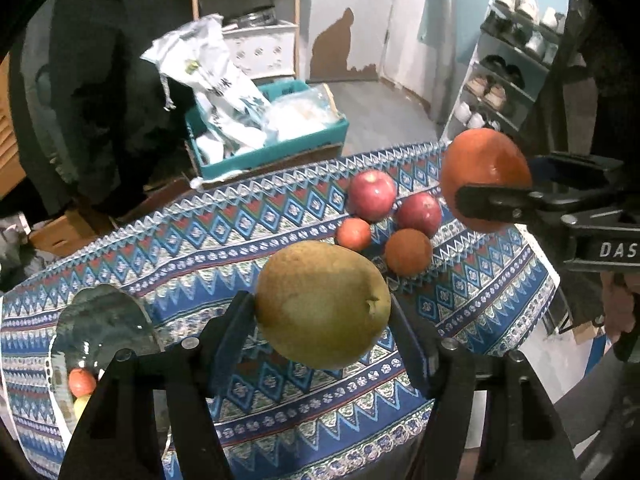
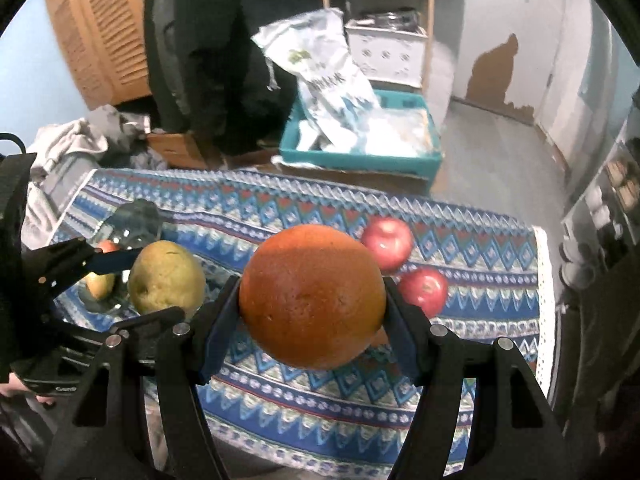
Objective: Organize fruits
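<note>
A yellow-green pear [image 1: 320, 304] hangs above the patterned tablecloth [image 1: 224, 236], and my left gripper [image 1: 320, 305] is shut on its two sides. In the right wrist view that pear [image 2: 166, 276] sits at the left in the left gripper [image 2: 150, 288]. My right gripper [image 2: 312, 300] is shut on a big orange [image 2: 312, 292], also held off the table; the same orange [image 1: 480, 160] appears at the right of the left wrist view. Two red apples [image 1: 372, 194] [image 1: 419, 214] and two small oranges [image 1: 353, 234] [image 1: 408, 252] lie together on the cloth.
A glass bowl [image 1: 100, 320] stands at the table's left end with a small orange fruit [image 1: 82, 382] and a yellowish one inside. Beyond the far table edge stand a teal crate [image 1: 280, 148] with bags and a shoe rack [image 1: 508, 80].
</note>
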Demonstrator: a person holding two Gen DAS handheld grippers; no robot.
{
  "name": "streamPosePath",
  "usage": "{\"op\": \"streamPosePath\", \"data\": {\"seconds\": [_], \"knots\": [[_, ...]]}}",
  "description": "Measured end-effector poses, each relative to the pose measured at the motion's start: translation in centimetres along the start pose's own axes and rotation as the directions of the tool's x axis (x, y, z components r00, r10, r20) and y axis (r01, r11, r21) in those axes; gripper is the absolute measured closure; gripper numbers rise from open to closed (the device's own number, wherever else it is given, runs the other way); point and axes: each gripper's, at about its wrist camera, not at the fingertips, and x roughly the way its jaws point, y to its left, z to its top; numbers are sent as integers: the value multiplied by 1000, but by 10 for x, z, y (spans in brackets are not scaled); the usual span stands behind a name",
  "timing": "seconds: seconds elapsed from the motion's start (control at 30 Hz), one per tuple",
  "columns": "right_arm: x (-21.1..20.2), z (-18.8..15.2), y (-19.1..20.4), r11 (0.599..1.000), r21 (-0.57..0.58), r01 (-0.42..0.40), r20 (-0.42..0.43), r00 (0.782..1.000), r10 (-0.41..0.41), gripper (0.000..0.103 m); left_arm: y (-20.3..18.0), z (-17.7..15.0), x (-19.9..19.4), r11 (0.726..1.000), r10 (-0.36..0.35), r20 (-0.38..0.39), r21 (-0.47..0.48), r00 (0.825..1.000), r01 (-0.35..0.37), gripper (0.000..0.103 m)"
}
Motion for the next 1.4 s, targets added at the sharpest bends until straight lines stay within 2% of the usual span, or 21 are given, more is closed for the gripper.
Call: {"op": "streamPosePath", "data": {"seconds": [0.07,0.13,0.17,0.2,0.27,0.3,0.37,0.43,0.5,0.63,0.7,0.77,0.83,0.9,1.17,1.33,1.4], "knots": [[-1,5,9,1000,-13,-11,9,1000,11,35,7,-1,-9,1000,6,15,-5,1000,-6,37],[-2,10,19,999,-27,-24,15,1000,25,35,13,-2,-15,1000,10,28,-11,1000,-10,48],[-2,12,24,999,-32,-30,17,999,31,35,17,-3,-20,1000,16,44,-12,999,-15,78],[-1,14,28,999,-36,-35,18,999,36,35,19,-3,-22,1000,20,49,-11,999,-20,92],[5,17,37,998,-45,-35,7,999,35,35,28,-3,-25,999,21,65,-29,998,-19,89],[10,16,39,999,-41,-32,-3,999,32,35,31,-3,-21,999,11,59,-36,998,-9,84],[28,14,39,999,-13,-50,-46,998,49,35,42,-6,-1,998,-26,8,-58,1000,26,78],[46,10,38,998,9,-65,-97,993,66,35,53,-14,16,993,-59,-44,-108,997,54,78],[63,4,37,998,10,-54,-135,989,55,35,62,-21,29,988,-58,-79,-149,995,45,78],[86,-7,22,999,42,-14,-191,981,21,35,60,-27,39,990,-50,-107,-133,993,36,74],[88,-10,13,998,57,0,-197,980,11,35,56,-23,41,991,-50,-103,-126,993,37,60],[87,-11,4,997,73,11,-196,981,3,35,50,-20,43,993,-48,-94,-113,994,37,52],[85,-12,-5,996,93,20,-191,982,-2,35,43,-16,47,995,-45,-93,-96,995,36,50],[82,-13,-13,994,107,27,-182,983,-7,35,39,-12,51,995,-46,-100,-89,994,37,40],[66,-24,-47,985,168,44,-158,987,-17,35,12,-2,77,995,-66,-136,-81,988,56,25],[62,-35,-67,977,208,51,-156,988,-18,35,-2,4,97,994,-90,-163,-83,982,78,23],[61,-38,-75,974,220,52,-154,988,-17,35,-8,6,105,992,-103,-173,-93,980,88,19]]}}
